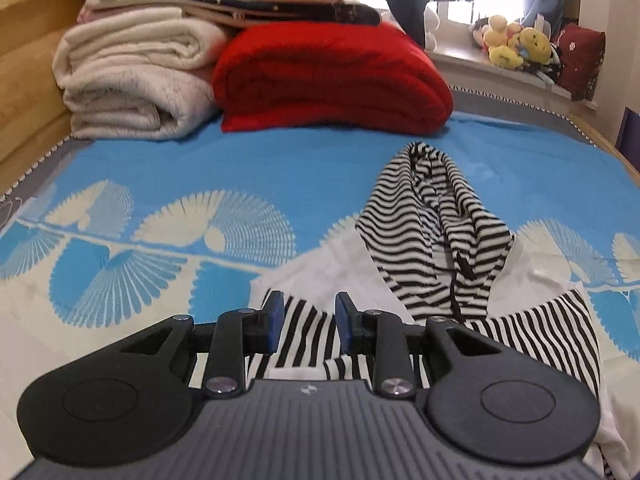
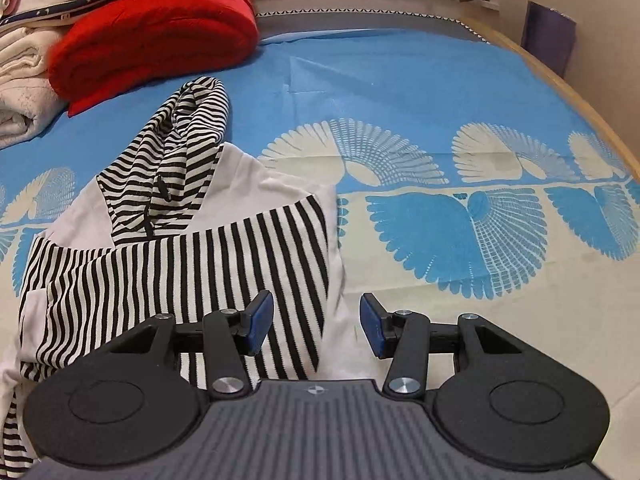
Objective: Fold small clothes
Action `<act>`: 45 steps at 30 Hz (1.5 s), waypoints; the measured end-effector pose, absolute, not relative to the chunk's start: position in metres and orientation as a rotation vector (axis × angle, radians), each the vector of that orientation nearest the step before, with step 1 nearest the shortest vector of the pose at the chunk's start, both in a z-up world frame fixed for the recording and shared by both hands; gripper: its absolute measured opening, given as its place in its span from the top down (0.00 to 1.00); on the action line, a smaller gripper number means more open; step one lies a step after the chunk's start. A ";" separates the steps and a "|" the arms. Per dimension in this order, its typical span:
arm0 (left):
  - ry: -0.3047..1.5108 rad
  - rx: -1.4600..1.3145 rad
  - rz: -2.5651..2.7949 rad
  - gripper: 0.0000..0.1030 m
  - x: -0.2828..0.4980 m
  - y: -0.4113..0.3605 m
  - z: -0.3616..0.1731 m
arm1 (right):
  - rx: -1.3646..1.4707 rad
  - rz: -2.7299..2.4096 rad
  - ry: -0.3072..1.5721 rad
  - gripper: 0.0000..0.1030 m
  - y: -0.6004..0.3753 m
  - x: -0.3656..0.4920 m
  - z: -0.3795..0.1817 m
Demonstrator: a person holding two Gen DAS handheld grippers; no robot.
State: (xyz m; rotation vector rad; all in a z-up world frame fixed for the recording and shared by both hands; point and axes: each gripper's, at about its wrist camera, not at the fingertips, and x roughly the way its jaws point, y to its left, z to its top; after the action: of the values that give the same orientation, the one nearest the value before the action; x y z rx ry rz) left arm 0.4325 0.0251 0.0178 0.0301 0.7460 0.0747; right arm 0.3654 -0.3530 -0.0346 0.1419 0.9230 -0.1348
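Observation:
A small white hooded top with black-and-white striped hood and sleeves (image 1: 440, 240) lies on the blue patterned bedspread (image 1: 240, 168). Its striped hood (image 2: 184, 136) points toward the far end and a striped sleeve (image 2: 192, 264) lies folded across the white body. My left gripper (image 1: 308, 324) is open and empty, its jaws low over the garment's left striped part. My right gripper (image 2: 316, 324) is open and empty, its jaws straddling the garment's right edge where stripe meets white.
A folded red blanket (image 1: 332, 76) and folded cream blankets (image 1: 132, 80) with more stacked linen sit at the bed's far end. Plush toys (image 1: 516, 40) line a windowsill behind. A wooden bed rail (image 2: 568, 88) runs along the right edge.

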 end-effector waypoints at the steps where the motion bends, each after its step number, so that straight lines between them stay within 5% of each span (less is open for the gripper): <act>1: 0.746 0.024 0.075 0.70 0.433 0.025 0.018 | 0.140 -0.136 0.921 0.52 -0.355 0.364 -0.034; 17: 0.824 -0.092 0.135 0.70 0.445 0.027 0.038 | 0.153 -0.171 0.877 0.52 -0.368 0.364 -0.020; 22: 0.806 -0.096 0.136 0.48 0.498 0.009 0.062 | 0.165 -0.133 0.903 0.52 -0.363 0.369 -0.024; 32: 0.838 -0.042 0.000 0.47 0.652 -0.037 0.035 | 0.152 -0.146 0.906 0.52 -0.361 0.379 -0.029; 33: 0.837 -0.028 -0.012 0.48 0.667 -0.040 0.027 | 0.151 -0.152 0.910 0.52 -0.362 0.380 -0.030; 37: 0.854 -0.026 -0.040 0.82 0.722 -0.041 -0.007 | 0.167 -0.192 0.925 0.53 -0.367 0.385 -0.039; 39: 0.872 -0.029 -0.042 0.84 0.750 -0.043 -0.025 | 0.173 -0.202 0.926 0.67 -0.368 0.388 -0.042; 41: 0.886 -0.017 -0.059 0.81 0.774 -0.048 -0.040 | 0.168 -0.208 0.919 0.74 -0.369 0.391 -0.044; 43: 0.898 -0.005 -0.065 0.56 0.794 -0.054 -0.055 | 0.158 -0.206 0.924 0.74 -0.368 0.394 -0.047; 45: 0.873 -0.004 -0.048 0.50 0.809 -0.058 -0.066 | 0.151 -0.201 0.937 0.74 -0.368 0.397 -0.050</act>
State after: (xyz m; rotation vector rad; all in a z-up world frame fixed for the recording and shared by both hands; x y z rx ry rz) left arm 0.8086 -0.0584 -0.0660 -0.0044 0.8733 -0.0482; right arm 0.3966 -0.3676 -0.0505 0.1507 0.9368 -0.2014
